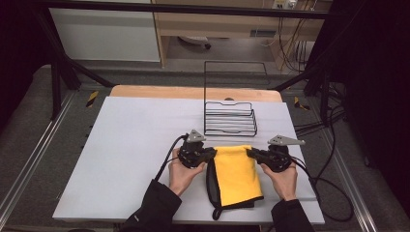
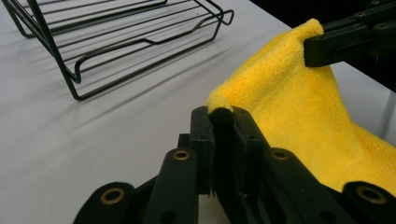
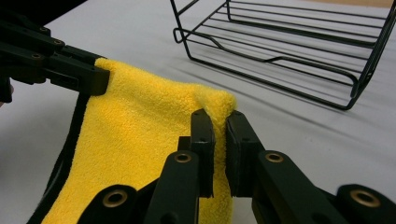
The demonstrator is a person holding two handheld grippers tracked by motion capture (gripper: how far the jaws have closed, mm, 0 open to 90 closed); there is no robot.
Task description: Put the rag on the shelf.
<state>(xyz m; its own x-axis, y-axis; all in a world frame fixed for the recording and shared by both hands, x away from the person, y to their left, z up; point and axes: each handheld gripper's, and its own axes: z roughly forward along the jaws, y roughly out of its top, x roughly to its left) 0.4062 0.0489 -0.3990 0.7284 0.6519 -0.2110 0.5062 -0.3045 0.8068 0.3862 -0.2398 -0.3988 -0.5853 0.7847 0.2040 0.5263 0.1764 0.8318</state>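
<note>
Both grippers are clamped on the far corners of the cloth (image 1: 235, 175): the left gripper (image 1: 212, 153) pinches the corner on its side, its jaws closed on a tuft of yellow pile, and the right gripper (image 1: 250, 153) grips the opposite corner the same way. In the left gripper view the pinched corner (image 2: 219, 100) pokes up between the jaws; in the right gripper view the other corner (image 3: 219, 105) is squeezed likewise. Between them the far edge of the cloth is lifted off the mat (image 1: 130, 159), while its near part lies flat, close to the table's front edge, with a dark border showing along its left and near sides.

Judging by this, the grasp is done and the cloth is held taut by two corners; whether it is to be folded back toward the person or carried on to the rack (image 1: 230, 118) cannot be told, and either move is yet to come. The rack, of black wire, stands empty just beyond the cloth.

A pale grey mat covers the wooden table, whose edge shows at the far side. Beyond are a dark frame, cables, and light furniture on a grey floor.
</note>
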